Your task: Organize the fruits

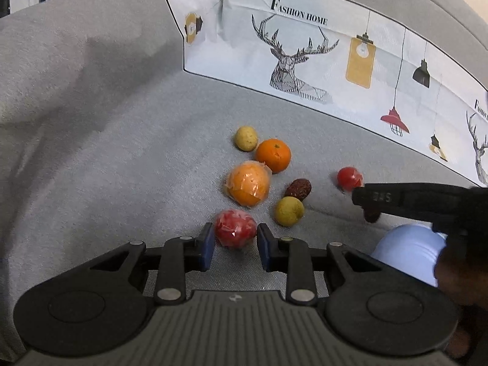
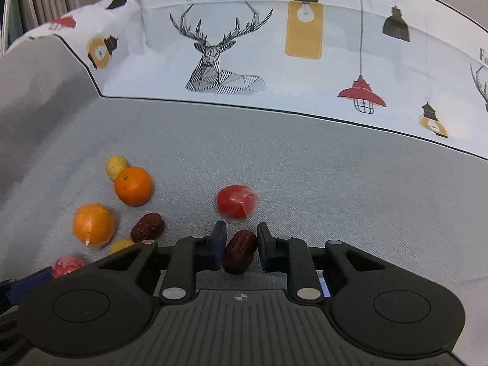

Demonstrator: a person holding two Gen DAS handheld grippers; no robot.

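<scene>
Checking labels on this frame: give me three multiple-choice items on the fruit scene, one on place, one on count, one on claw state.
1. Between the left claw fingers lies:
A. wrapped red fruit
B. bare orange
C. printed cloth

2. Dark red dates in the right wrist view:
A. one
B. two
C. four

3. The right claw is:
A. open over bare sofa
B. shut on a yellow fruit
C. around a date, jaws close beside it

Key: 1 A, the fruit sits between the blue pads. 2 B, one in the claw, one loose date. 3 C, both pads flank the date; contact is unclear.
</scene>
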